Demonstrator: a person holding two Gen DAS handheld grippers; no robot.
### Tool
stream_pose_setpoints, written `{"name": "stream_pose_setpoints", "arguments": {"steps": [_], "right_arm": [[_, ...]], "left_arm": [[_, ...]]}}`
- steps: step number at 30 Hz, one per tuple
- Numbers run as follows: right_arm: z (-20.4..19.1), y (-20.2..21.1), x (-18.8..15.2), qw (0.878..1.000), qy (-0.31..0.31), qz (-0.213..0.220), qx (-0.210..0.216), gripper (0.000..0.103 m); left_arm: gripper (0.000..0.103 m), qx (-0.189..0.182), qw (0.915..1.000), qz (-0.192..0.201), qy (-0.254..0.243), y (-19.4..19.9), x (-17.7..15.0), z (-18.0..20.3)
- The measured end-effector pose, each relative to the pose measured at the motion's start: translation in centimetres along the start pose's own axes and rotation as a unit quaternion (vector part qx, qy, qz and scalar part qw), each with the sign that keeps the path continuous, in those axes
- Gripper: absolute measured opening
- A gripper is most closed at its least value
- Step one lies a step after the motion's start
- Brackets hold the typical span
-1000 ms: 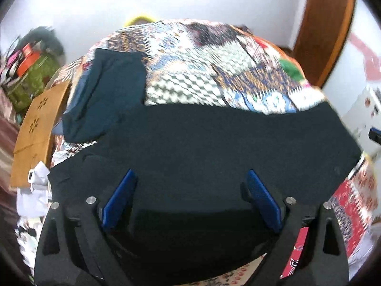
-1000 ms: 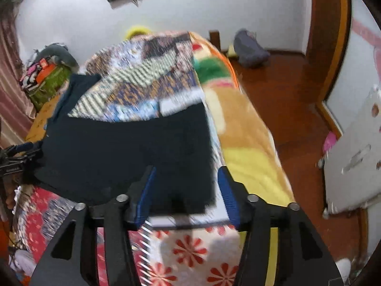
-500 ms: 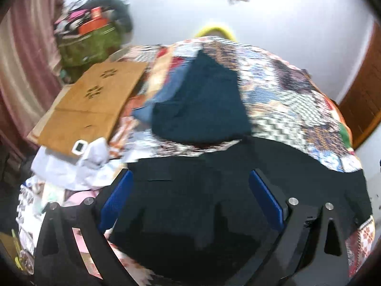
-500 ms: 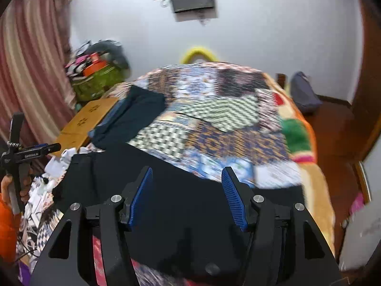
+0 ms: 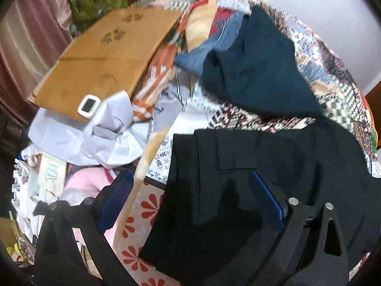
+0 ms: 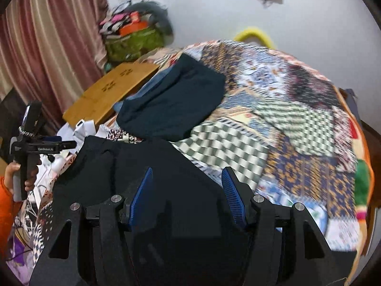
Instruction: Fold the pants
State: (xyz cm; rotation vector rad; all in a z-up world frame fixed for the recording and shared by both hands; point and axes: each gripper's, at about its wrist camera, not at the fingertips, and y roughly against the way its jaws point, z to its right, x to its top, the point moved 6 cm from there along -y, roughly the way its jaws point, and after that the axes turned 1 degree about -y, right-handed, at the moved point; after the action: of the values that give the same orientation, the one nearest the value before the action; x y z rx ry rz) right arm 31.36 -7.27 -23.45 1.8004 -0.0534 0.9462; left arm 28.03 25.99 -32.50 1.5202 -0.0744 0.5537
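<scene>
Both claws are hanging wide open, gripping nothing. The pants are lying on the bed just under the left claw and right claw, running sideways between them.

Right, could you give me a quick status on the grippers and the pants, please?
Left gripper open, over the black pants, nothing held. Right gripper open, same. Pants flat on the patchwork quilt. Dark teal garment lies just beyond them.

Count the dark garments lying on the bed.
2. The black pants lie at the near edge under both open grippers; a dark teal garment lies beyond them. More may be hidden in the bedside clutter.
</scene>
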Motion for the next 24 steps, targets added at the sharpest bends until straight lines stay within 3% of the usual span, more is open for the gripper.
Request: {"name": "stream_pose_setpoints", "arguments": {"steps": [9, 12, 14, 17, 21, 24], "right_arm": [[-2.4, -8.4, 2.5, 0.997, 0.012, -0.072, 0.031, 0.056], [-3.2, -11.2, 2.6, 0.993, 0.017, -0.109, 0.041, 0.052], [-3.8, -12.7, 2.5, 0.991, 0.028, -0.125, 0.036, 0.043], [-4.3, -13.5, 2.6, 0.991, 0.044, -0.124, 0.024, 0.030], [-4.2, -13.7, 2.8, 0.992, 0.065, -0.111, 0.008, 0.009], [-4.1, -13.9, 2.9, 0.992, 0.070, -0.106, -0.003, 0.008]], "left_arm": [[0.097, -0.080, 0.9953, -0.054, -0.002, -4.3, -0.4, 2.3], [0.089, -0.096, 0.9940, -0.050, -0.014, -4.5, -0.4, 3.0], [0.073, -0.103, 0.9933, -0.046, -0.023, -4.4, -0.3, 3.4], [0.061, -0.102, 0.9934, -0.035, -0.039, -4.1, -0.3, 3.7], [0.057, -0.058, 0.9955, -0.014, -0.073, -4.0, -0.3, 3.7], [0.057, -0.031, 0.9965, -0.002, -0.077, -4.2, -0.3, 3.4]]}}
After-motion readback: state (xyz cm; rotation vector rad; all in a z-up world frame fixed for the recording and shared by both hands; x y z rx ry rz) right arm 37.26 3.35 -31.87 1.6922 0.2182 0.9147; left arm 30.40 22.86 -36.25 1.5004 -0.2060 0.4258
